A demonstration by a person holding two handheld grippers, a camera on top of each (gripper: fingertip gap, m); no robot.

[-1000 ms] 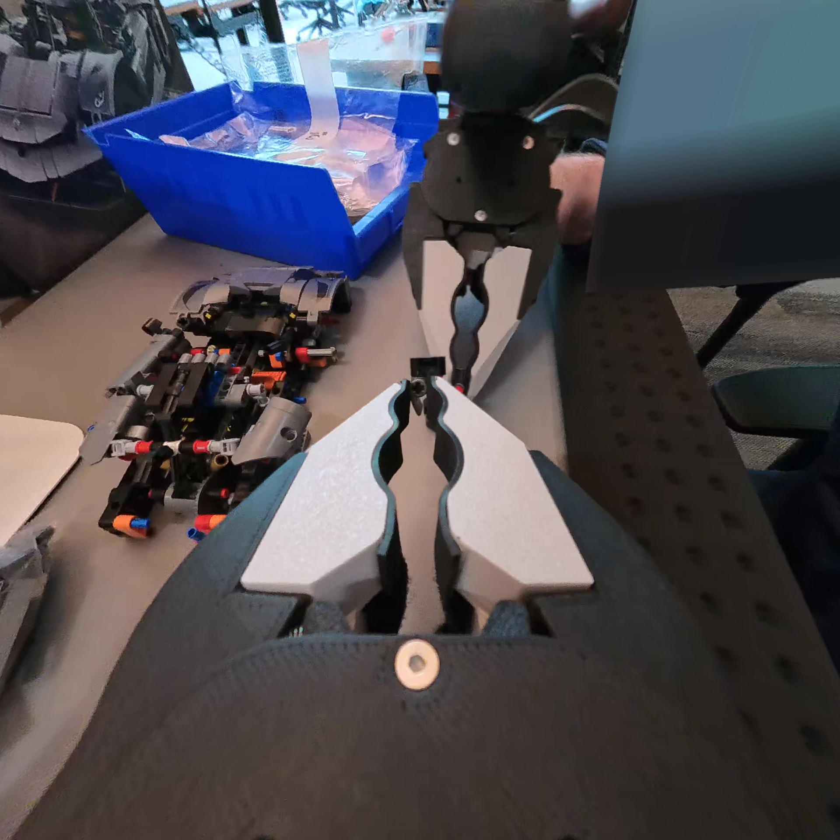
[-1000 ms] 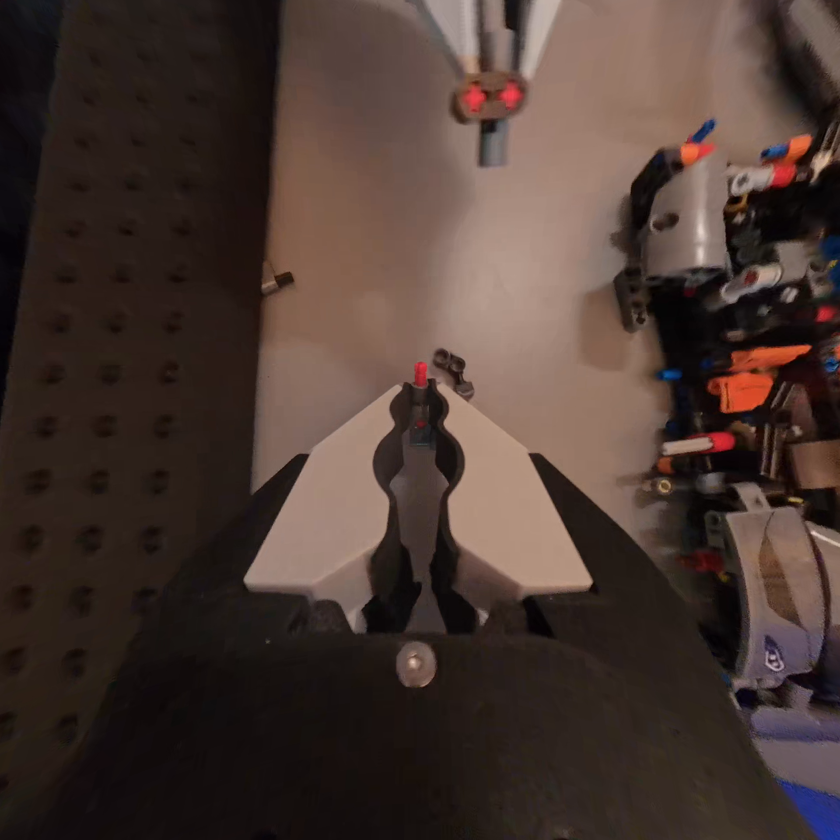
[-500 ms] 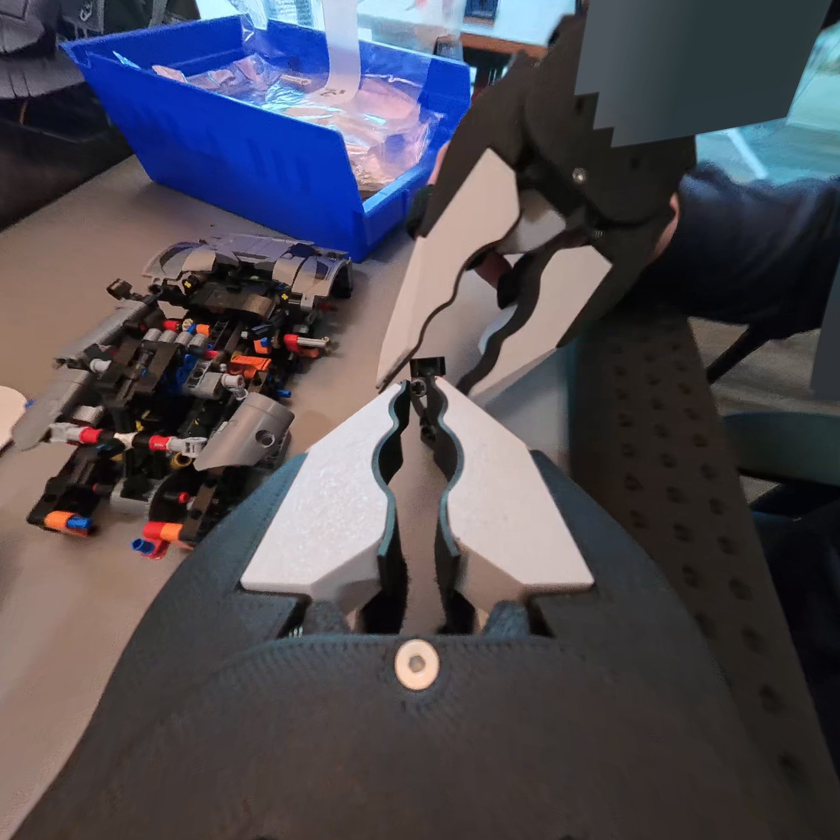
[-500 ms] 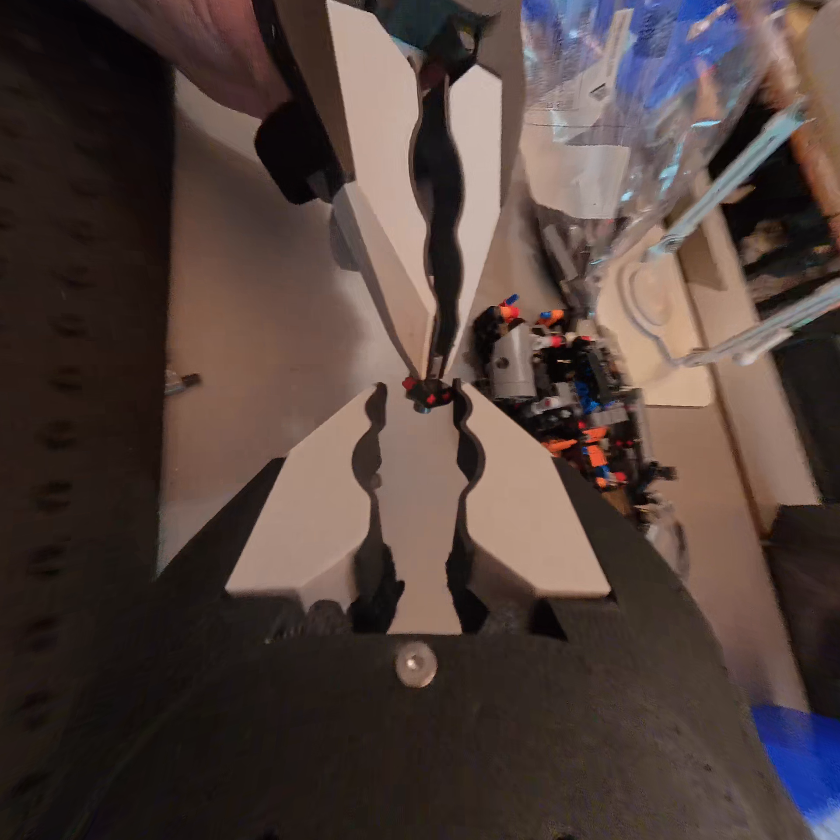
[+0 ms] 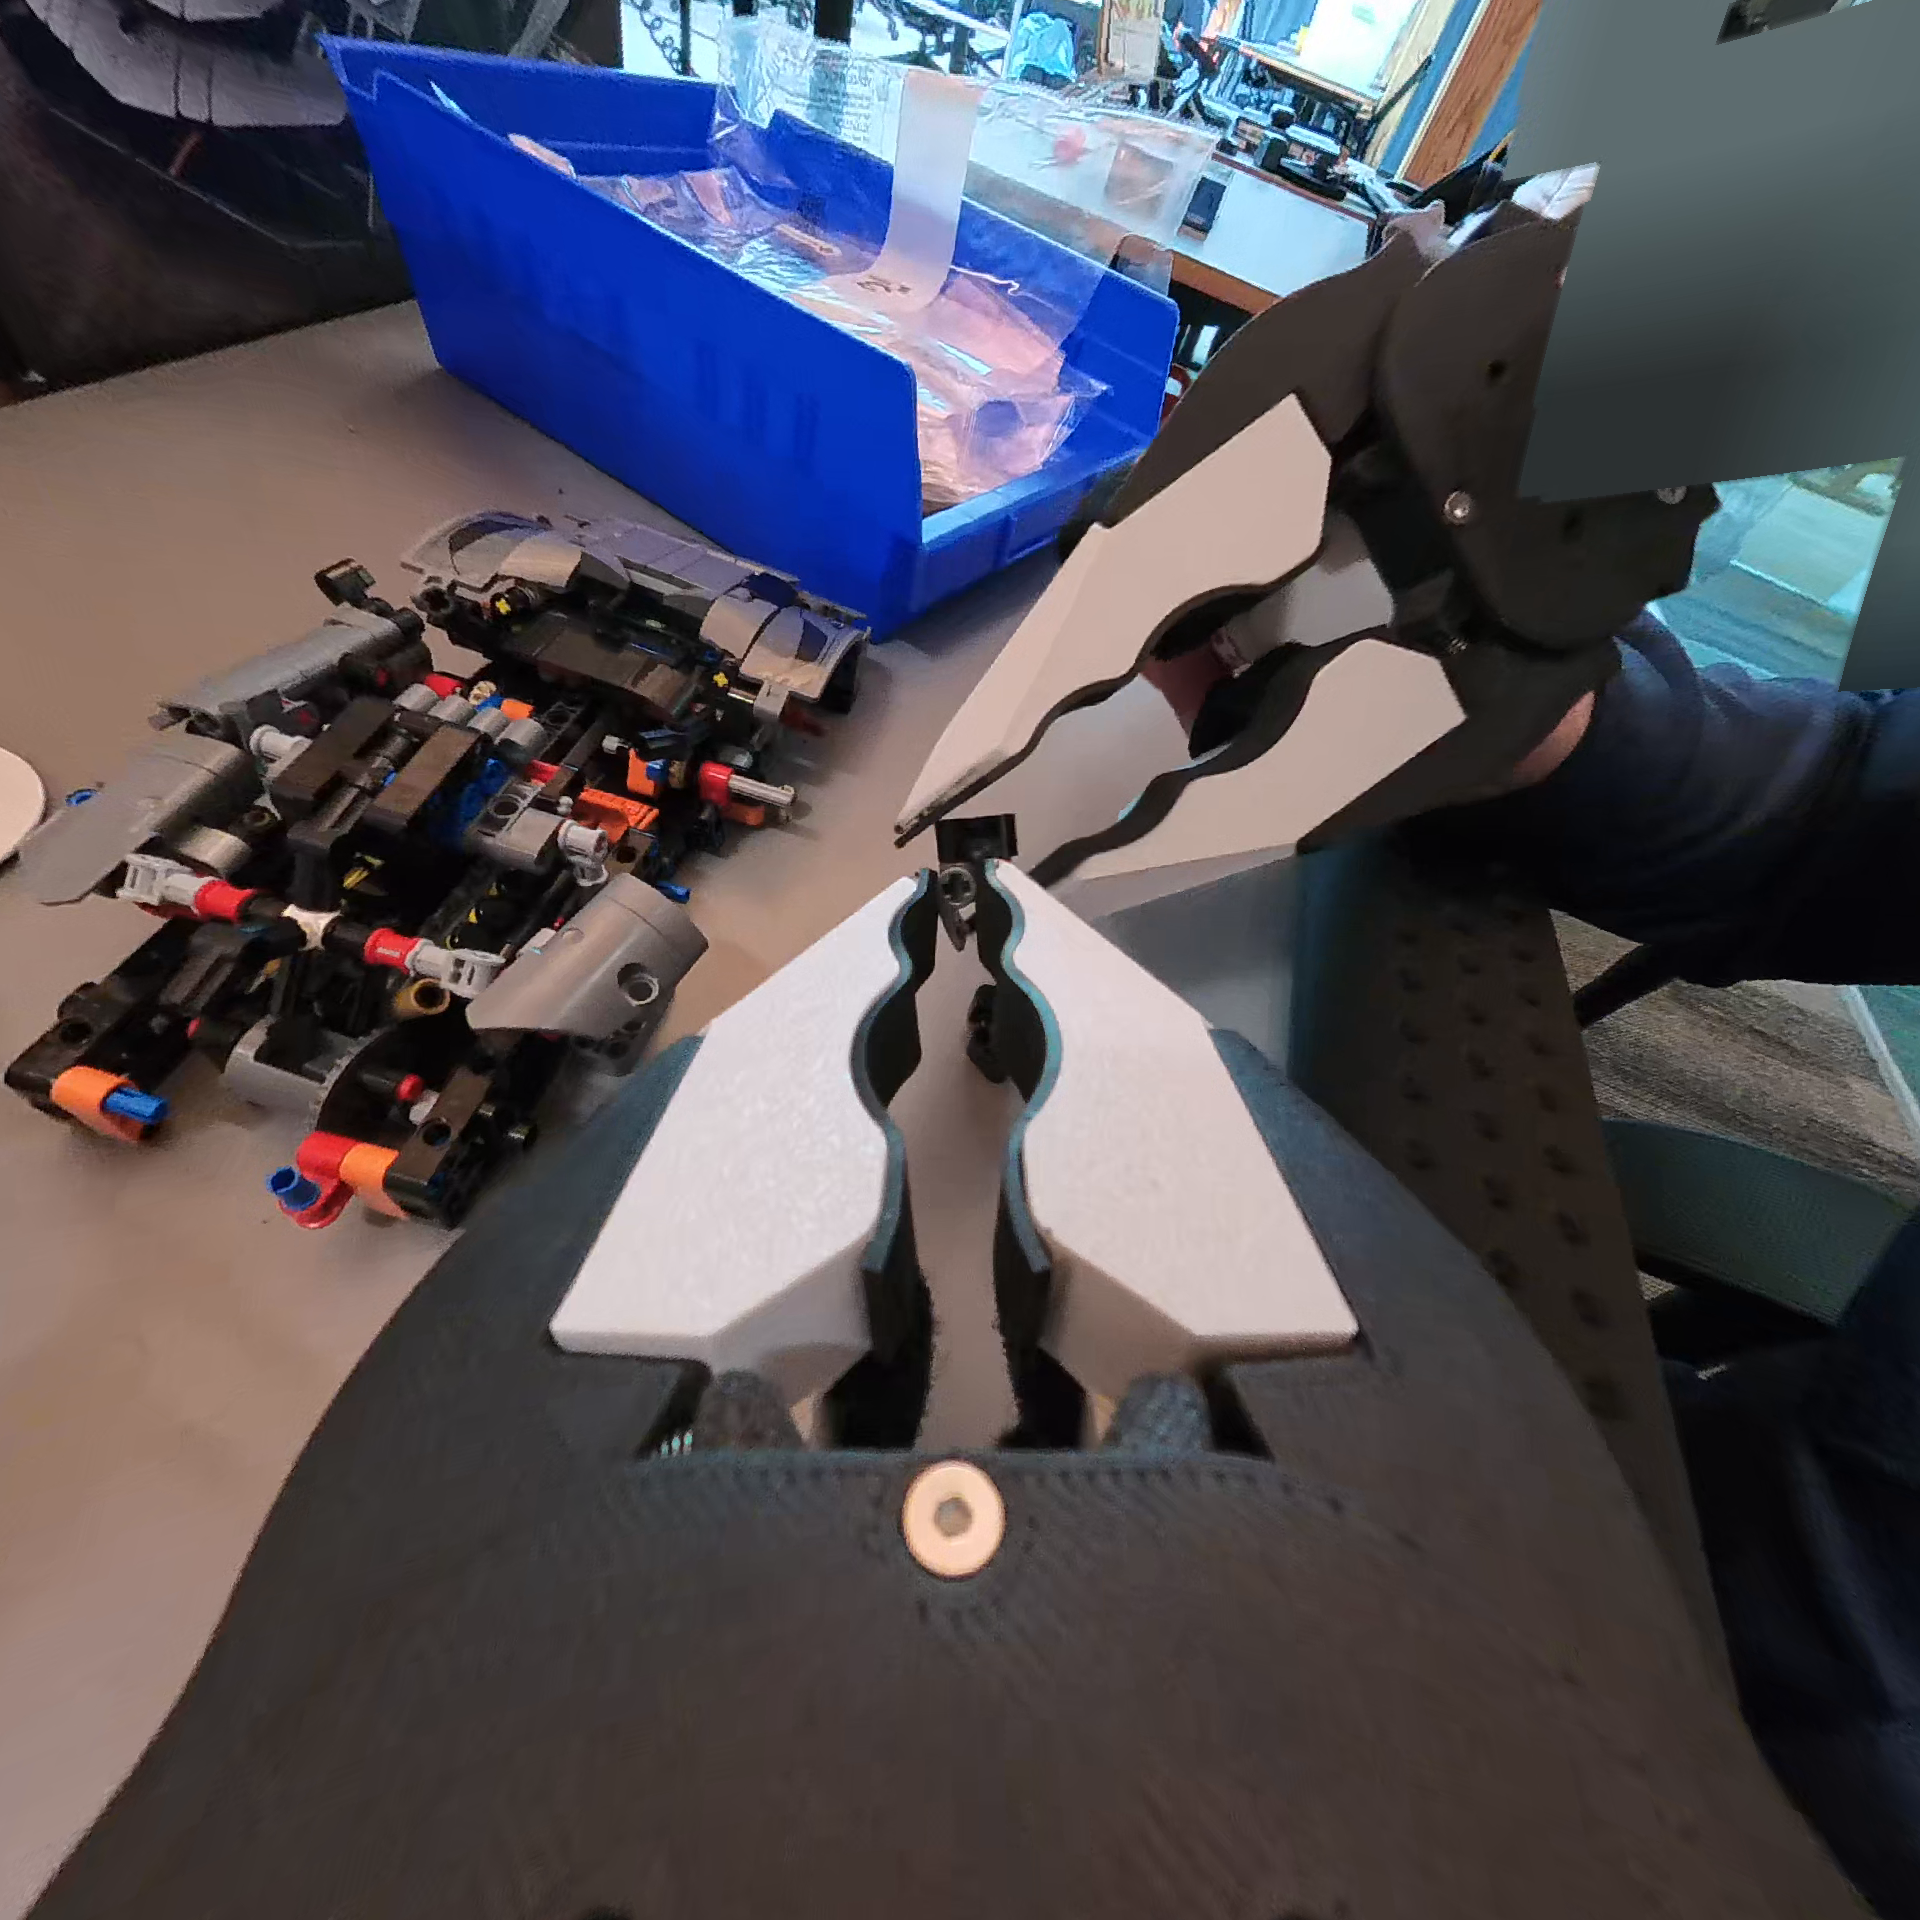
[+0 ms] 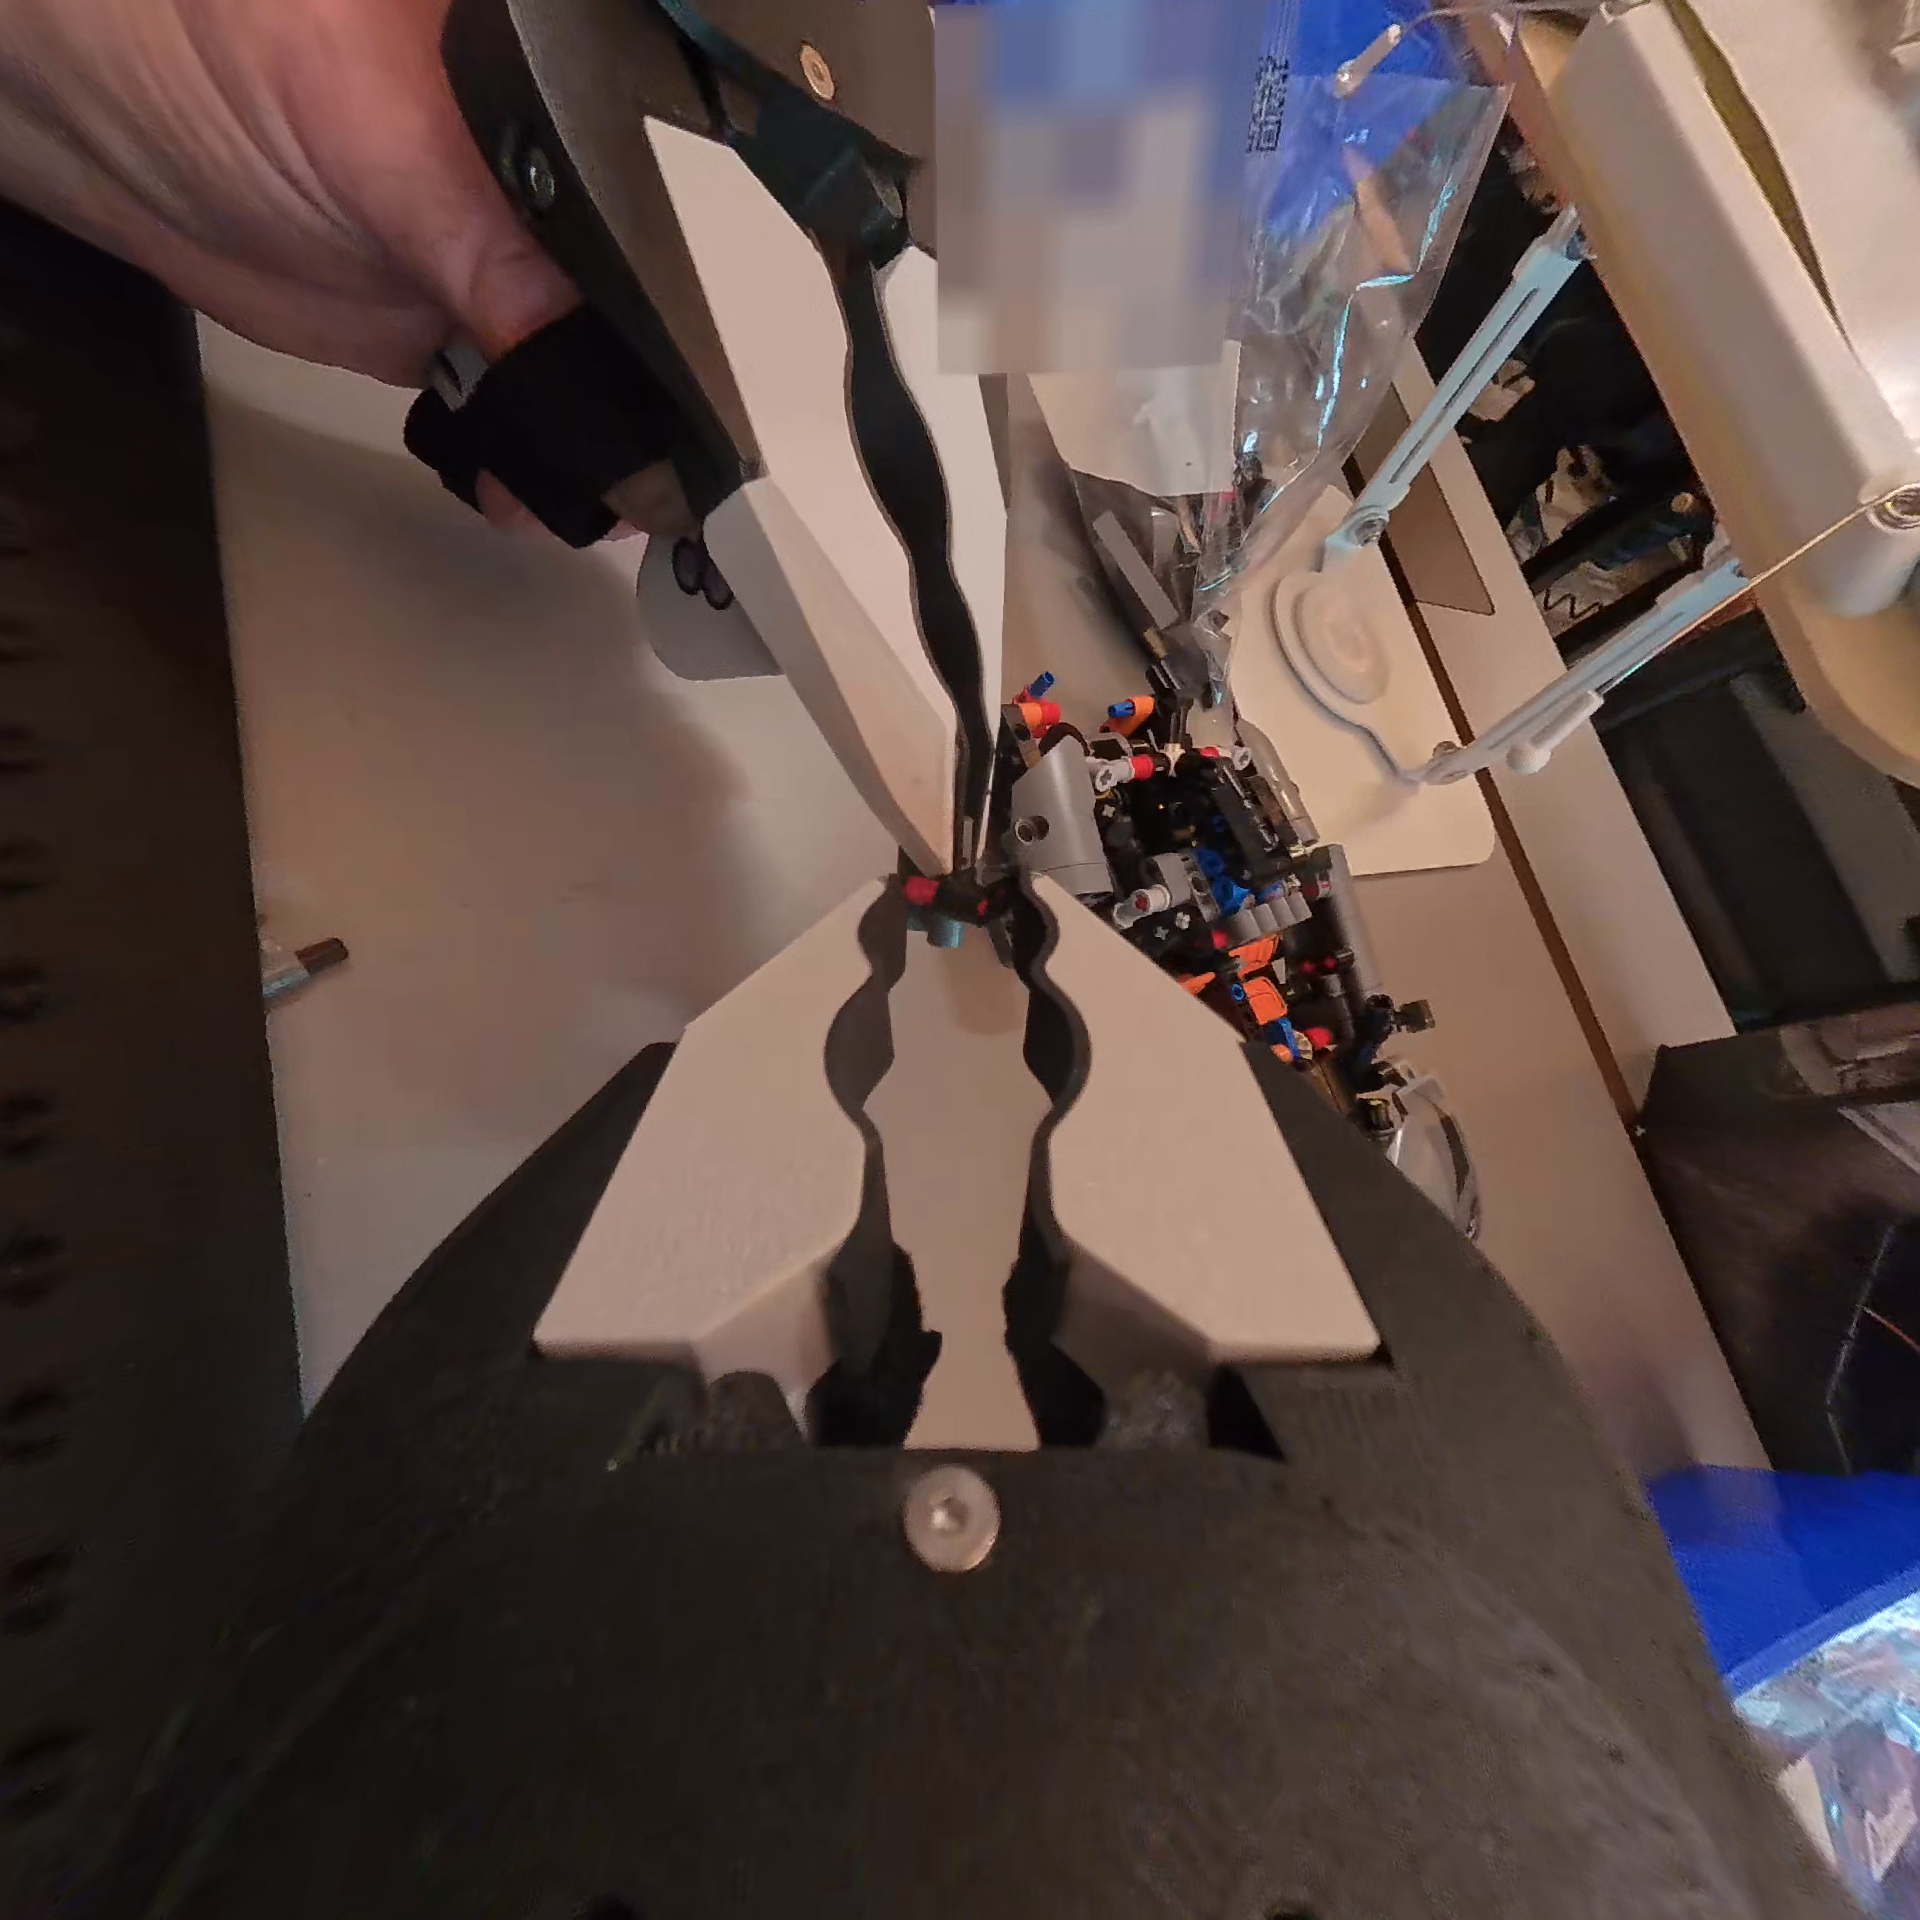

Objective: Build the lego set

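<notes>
Left gripper (image 5: 958,885) seen closed on a small black lego piece (image 5: 966,854), which is pinched at the fingertips and projects just beyond them; in the right wrist view the same piece (image 6: 951,902) is shown with red pins and a light-blue end. Right gripper (image 6: 954,896) held with its jaws parted, one fingertip on either side of the piece without being closed on it; in the left wrist view the right gripper (image 5: 971,847) is seen coming in from the right, its upper finger just above the piece and its lower finger below. A hand (image 6: 260,177) is seen behind the left gripper. The partly built lego car (image 5: 416,842) lies on the grey bench (image 5: 208,457) well in from the near edge, to the left of the grippers. A blue bin (image 5: 665,343) holding clear plastic bags (image 5: 935,312) stands behind the car toward the far edge of the bench. A small loose grey and black pin (image 6: 301,961) lies near the edge of the bench, beside a dark perforated panel (image 6: 104,935). A white stand (image 6: 1382,707) is set beyond the car in the right wrist view
</notes>
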